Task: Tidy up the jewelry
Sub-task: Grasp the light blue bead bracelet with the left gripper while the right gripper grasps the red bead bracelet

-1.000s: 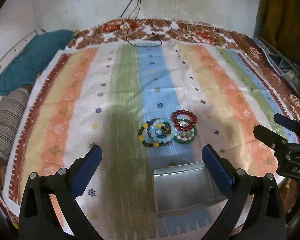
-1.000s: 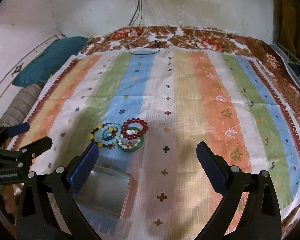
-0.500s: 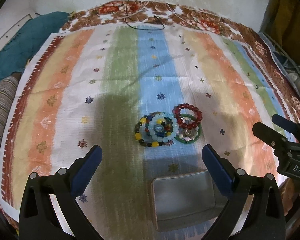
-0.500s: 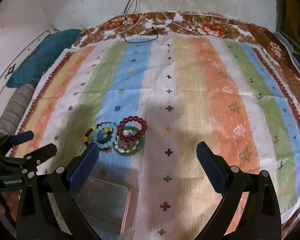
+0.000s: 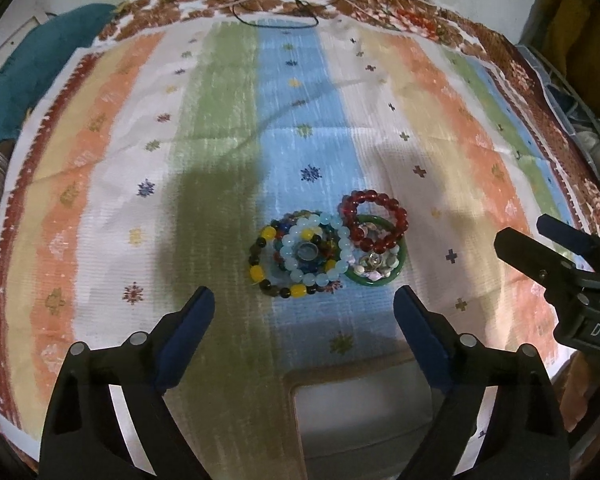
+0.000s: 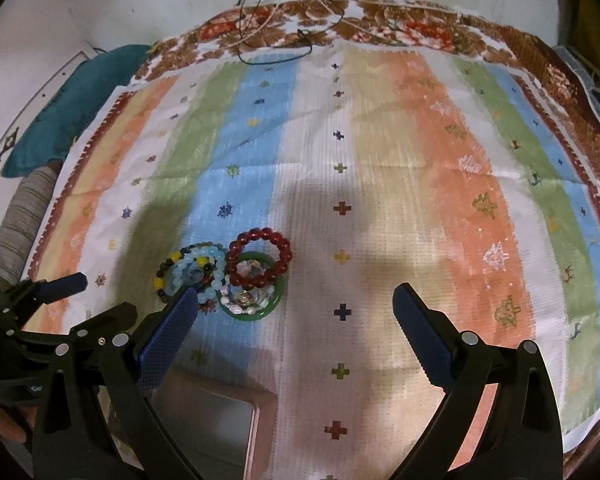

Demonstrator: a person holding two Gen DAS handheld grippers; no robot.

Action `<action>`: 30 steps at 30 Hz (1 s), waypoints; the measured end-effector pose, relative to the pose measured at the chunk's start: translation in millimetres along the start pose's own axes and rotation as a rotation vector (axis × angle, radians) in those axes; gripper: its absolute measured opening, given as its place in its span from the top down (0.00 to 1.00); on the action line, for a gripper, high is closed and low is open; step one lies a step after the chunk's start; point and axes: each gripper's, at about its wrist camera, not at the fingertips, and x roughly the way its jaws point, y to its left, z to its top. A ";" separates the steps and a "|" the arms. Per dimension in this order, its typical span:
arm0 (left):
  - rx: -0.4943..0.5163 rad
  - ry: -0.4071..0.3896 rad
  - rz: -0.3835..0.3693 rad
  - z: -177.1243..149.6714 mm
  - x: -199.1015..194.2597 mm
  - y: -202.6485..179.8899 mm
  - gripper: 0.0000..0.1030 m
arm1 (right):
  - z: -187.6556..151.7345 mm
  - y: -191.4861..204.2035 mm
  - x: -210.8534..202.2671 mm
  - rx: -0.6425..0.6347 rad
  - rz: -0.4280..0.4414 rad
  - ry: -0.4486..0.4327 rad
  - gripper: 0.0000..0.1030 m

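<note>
Striped cloth (image 5: 100, 184) holds one bracelet pile (image 5: 328, 246), one tin (image 5: 364, 420); both grippers (image 5: 304, 312) (image 6: 296, 312) gape.

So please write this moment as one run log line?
left hand-held gripper: open, empty | right hand-held gripper: open, empty | bracelets: piled on cloth | tin: no jewelry visible inside

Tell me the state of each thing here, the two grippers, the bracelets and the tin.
Left gripper: open, empty, above the cloth.
Right gripper: open, empty.
Red bracelet: leaning on the green bangle.
Green bangle: flat, small trinkets inside.
Pale blue bracelet: heaped with the multicolour beads.
Tin: open, looks empty.
</note>
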 end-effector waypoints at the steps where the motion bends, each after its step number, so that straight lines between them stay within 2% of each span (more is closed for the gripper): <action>1: -0.001 0.005 -0.003 1.7 3.2 0.3 0.15 | 0.9 -0.2 3.0 0.004 0.001 0.007 0.04; 4: 0.010 0.023 -0.018 5.5 11.6 -1.2 0.22 | 3.0 -1.7 13.0 0.016 0.000 0.031 0.04; 11: 0.029 0.049 -0.034 13.6 28.4 -4.0 0.29 | 8.2 1.6 28.0 0.015 -0.006 0.054 0.05; 14: 0.030 0.056 -0.035 16.9 34.0 -2.9 0.30 | 11.1 2.7 34.2 0.014 -0.011 0.060 0.13; 21: 0.029 0.082 -0.024 22.3 50.3 0.9 0.37 | 16.3 1.8 53.6 0.028 -0.011 0.093 0.14; 25: 0.032 0.097 -0.021 24.5 60.0 3.7 0.41 | 18.9 2.4 63.0 0.033 -0.011 0.105 0.19; 28: 0.030 0.106 -0.023 26.3 65.0 5.8 0.42 | 20.7 4.0 70.0 0.035 -0.006 0.116 0.28; 30: 0.029 0.110 -0.024 27.9 68.2 6.8 0.44 | 21.8 6.4 74.7 0.032 -0.002 0.123 0.28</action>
